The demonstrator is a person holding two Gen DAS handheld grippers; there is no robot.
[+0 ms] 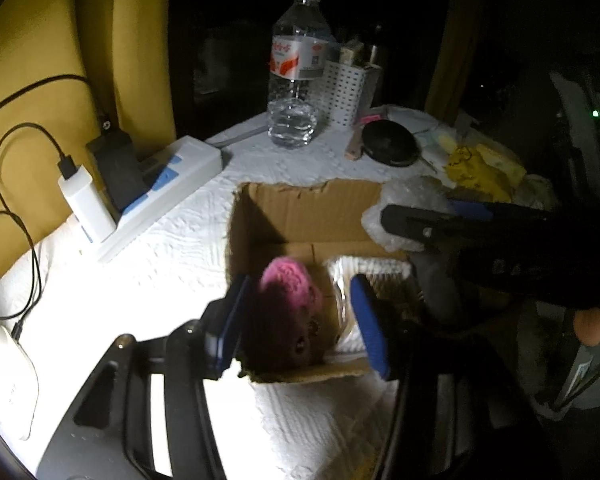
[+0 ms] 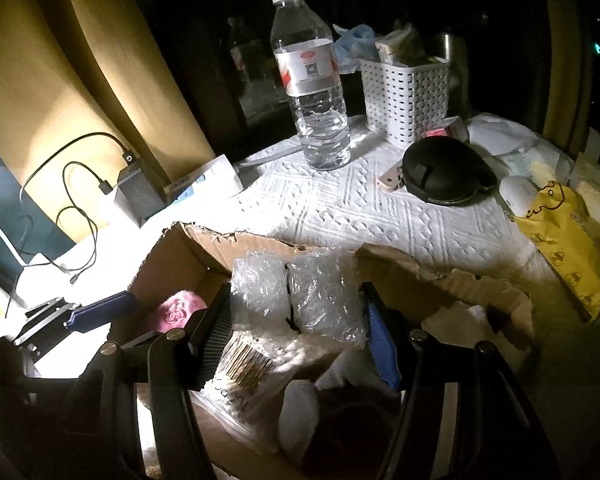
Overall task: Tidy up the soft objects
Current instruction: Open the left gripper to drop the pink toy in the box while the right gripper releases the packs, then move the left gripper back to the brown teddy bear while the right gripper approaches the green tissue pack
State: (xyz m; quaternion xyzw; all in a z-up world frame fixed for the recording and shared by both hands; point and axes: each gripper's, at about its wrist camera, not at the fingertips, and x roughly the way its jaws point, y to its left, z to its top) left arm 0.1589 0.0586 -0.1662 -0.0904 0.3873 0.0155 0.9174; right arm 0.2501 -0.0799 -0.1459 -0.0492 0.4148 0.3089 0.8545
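An open cardboard box (image 1: 300,216) stands on the white textured cloth. Inside it lies a pink plush toy (image 1: 288,280), between the blue-padded fingers of my left gripper (image 1: 300,324). The jaws stand open, with a gap on the toy's right side. Beside the toy in the box is a clear packet (image 1: 372,272). In the right wrist view my right gripper (image 2: 296,328) is shut on a wad of bubble wrap (image 2: 320,296), held over the box's (image 2: 204,240) right half. The pink toy (image 2: 180,312) shows at the left there.
Behind the box stand a water bottle (image 2: 316,80) and a white perforated basket (image 2: 404,96). A black round case (image 2: 440,172) and a yellow bag (image 2: 568,248) lie to the right. A power strip (image 1: 160,184) with chargers and cables lies to the left.
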